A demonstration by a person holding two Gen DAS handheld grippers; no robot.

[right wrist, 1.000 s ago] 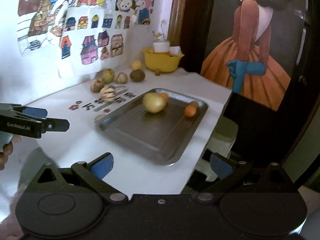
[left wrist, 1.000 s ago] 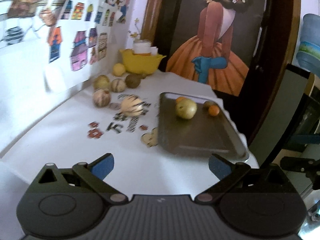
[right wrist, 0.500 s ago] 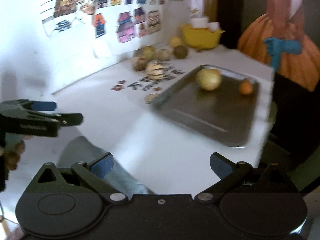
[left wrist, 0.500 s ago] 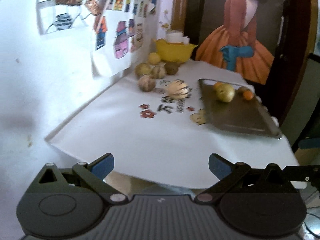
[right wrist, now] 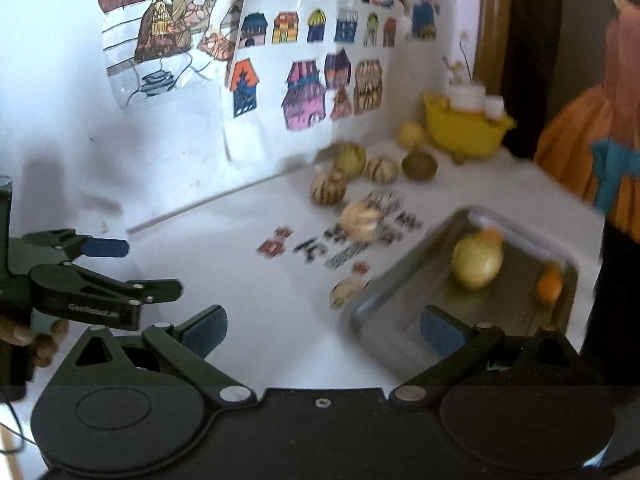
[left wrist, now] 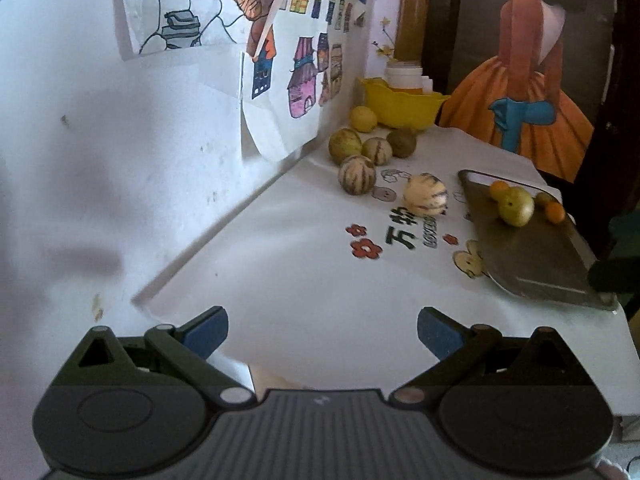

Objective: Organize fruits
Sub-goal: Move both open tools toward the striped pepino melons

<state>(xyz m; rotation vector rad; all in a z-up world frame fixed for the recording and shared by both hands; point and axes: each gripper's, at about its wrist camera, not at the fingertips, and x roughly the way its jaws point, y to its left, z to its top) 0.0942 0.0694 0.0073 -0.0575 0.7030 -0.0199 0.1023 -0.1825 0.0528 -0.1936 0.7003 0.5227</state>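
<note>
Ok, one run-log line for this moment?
left hand-held gripper open | right hand-held gripper open | tray holds four fruits | striped melon outside

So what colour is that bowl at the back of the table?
Bright yellow. The bowl shows best in the left wrist view, beside the loose fruit.

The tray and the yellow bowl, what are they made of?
The tray looks like metal, probably steel: grey, dull-shiny, with a thin raised rim that catches the light. The yellow bowl looks like plastic: one bright, even colour, smooth, with a wavy moulded edge. I can't be sure of either from looks alone.
</note>
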